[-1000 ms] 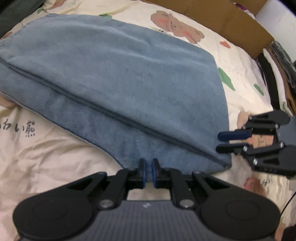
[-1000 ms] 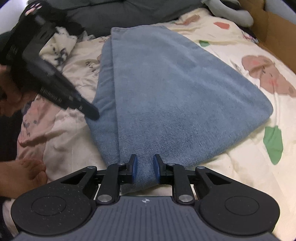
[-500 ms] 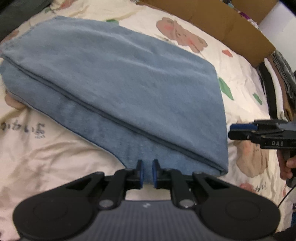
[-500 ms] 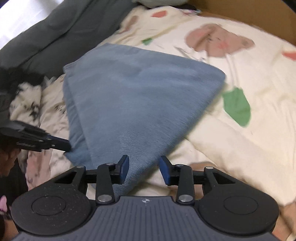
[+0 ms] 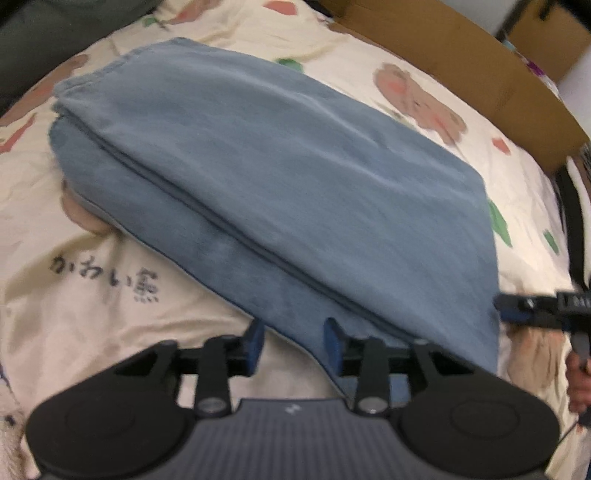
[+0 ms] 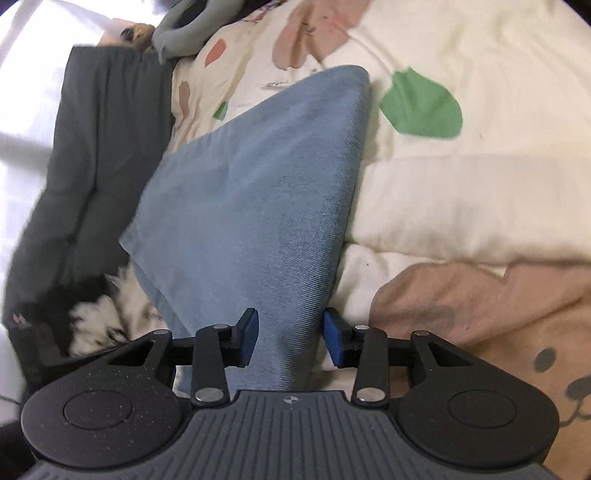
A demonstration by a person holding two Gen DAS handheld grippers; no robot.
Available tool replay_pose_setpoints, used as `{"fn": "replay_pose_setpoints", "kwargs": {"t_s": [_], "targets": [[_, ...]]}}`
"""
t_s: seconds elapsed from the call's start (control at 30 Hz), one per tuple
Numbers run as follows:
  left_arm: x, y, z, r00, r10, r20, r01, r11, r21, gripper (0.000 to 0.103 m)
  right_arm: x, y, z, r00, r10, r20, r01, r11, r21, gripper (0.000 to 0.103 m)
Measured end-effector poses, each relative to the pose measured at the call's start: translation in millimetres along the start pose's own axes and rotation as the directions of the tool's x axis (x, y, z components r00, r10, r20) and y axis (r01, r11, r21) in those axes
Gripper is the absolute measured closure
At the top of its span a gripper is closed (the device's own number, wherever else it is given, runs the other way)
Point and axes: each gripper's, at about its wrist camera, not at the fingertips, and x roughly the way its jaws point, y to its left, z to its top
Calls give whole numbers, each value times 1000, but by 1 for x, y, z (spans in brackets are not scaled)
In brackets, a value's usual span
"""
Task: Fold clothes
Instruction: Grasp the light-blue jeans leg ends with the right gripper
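A folded blue garment lies on a cream bedsheet printed with bears. My left gripper hangs over the garment's near edge. Its jaws are opening, and the cloth edge lies between them without either pad pressing on it. In the right wrist view the blue garment narrows toward the camera. That narrow end runs between the fingers of my right gripper, whose jaws are closing a little and still stand apart from the cloth. In the left wrist view, my right gripper shows edge-on at the garment's right corner.
A cardboard box borders the bed at the back. A dark grey garment and a black-and-white fluffy item lie left of the blue one. A grey-green soft item lies at the top. A hand holds the right gripper.
The left jaws went from shut on the garment's edge to wide apart, letting it go. The right gripper rolled and moved along to the garment's narrow end, its jaws wider than before.
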Motion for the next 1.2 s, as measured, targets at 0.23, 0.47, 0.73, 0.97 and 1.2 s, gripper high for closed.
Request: {"fn": "replay_pose_setpoints", "kwargs": {"t_s": [0.23, 0.47, 0.73, 0.97, 1.2], "targets": [[1, 22, 11, 999, 28, 24, -27, 998, -62, 54, -10, -16, 3, 992, 119, 34, -123, 979, 163, 68], [4, 52, 9, 997, 65, 52, -51, 971, -235, 54, 8, -23, 3, 993, 104, 62, -116, 969, 219, 68], [11, 51, 14, 997, 51, 64, -33, 964, -265, 54, 16, -18, 14, 993, 104, 49, -112, 971, 210, 70], [17, 55, 15, 997, 40, 59, -21, 955, -297, 54, 15, -16, 12, 980, 177, 92, -194, 950, 243, 65], [15, 58, 15, 997, 51, 62, -30, 950, -312, 54, 38, -12, 12, 989, 135, 67, -148, 952, 268, 66]]}}
